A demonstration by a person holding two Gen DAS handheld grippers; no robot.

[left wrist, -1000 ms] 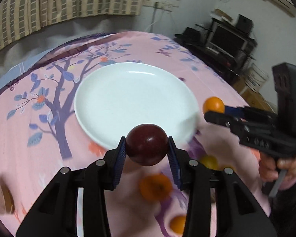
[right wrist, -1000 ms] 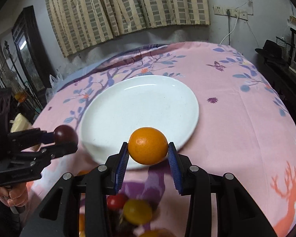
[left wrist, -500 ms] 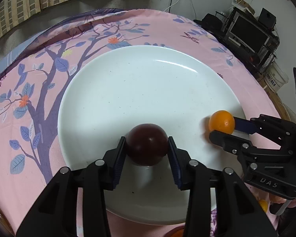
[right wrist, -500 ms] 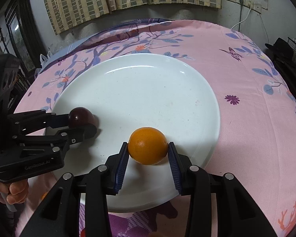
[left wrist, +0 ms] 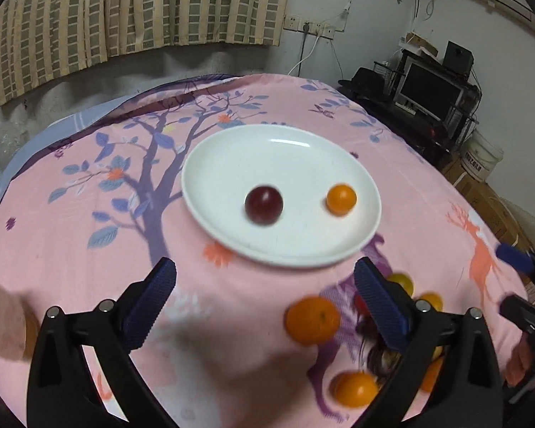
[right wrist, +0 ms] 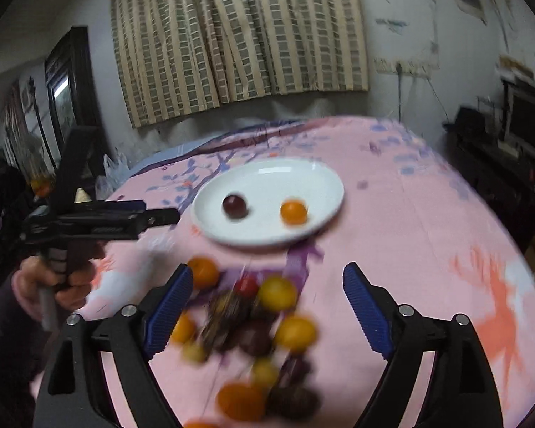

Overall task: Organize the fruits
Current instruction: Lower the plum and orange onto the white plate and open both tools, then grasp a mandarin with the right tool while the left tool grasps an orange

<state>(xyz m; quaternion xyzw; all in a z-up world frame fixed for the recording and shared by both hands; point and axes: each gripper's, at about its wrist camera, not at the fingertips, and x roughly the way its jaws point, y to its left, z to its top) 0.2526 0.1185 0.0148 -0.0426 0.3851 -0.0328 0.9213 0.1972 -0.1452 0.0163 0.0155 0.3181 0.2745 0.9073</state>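
A white plate [left wrist: 232, 149] [right wrist: 324, 178] sits mid-table on a pink tree-print cloth. On it lie a dark red plum [left wrist: 264, 204] [right wrist: 235, 206] and a small orange [left wrist: 341, 199] [right wrist: 294, 212], apart from each other. My left gripper [left wrist: 265, 303] is open and empty, held back above the cloth in front of the plate. My right gripper [right wrist: 264, 306] is open and empty above a blurred pile of loose fruits [right wrist: 253, 331]. The pile also shows in the left wrist view [left wrist: 314, 319].
The left gripper body and hand [right wrist: 89, 221] reach in at the left of the right wrist view. The right gripper's blue tip [left wrist: 513, 253] shows at the far right of the left wrist view. A jar-like object [left wrist: 0, 317] stands at the left table edge.
Both grippers opened, left the plum and the orange on the plate, and pulled back toward me. The right gripper now hovers over the fruit pile.
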